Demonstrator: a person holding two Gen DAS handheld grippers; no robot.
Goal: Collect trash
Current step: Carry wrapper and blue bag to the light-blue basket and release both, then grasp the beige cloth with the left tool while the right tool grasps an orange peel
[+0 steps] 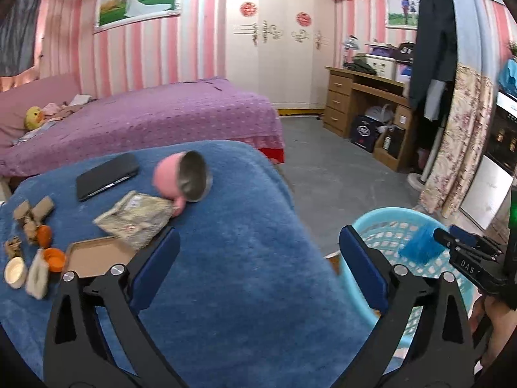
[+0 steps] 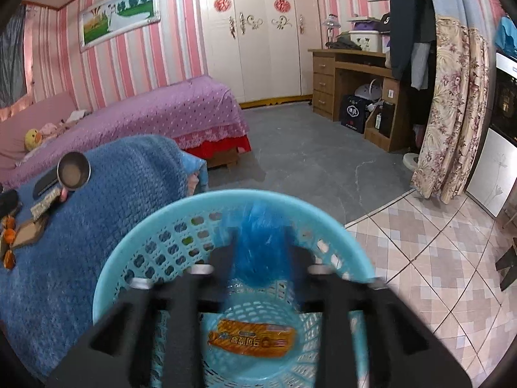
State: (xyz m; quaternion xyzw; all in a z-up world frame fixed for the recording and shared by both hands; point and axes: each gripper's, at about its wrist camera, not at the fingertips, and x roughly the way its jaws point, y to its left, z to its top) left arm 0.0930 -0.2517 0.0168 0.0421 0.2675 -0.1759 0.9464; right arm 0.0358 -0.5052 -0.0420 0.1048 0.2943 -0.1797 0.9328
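Lying in the basket (image 2: pixel 223 203), an orange wrapper (image 2: pixel 252 338) shows only rightward.

Both views face the far wardrobe wall of the bedroom. The left wrist view looks from close above the blue blanket (image 1: pixel 226 242), angled down, with the light blue basket (image 1: pixel 381 223) at its right. The right wrist view sits further right, directly over that basket (image 2: pixel 135 258), peering into it. Both share blanket, basket and purple bed (image 1: pixel 155 119).
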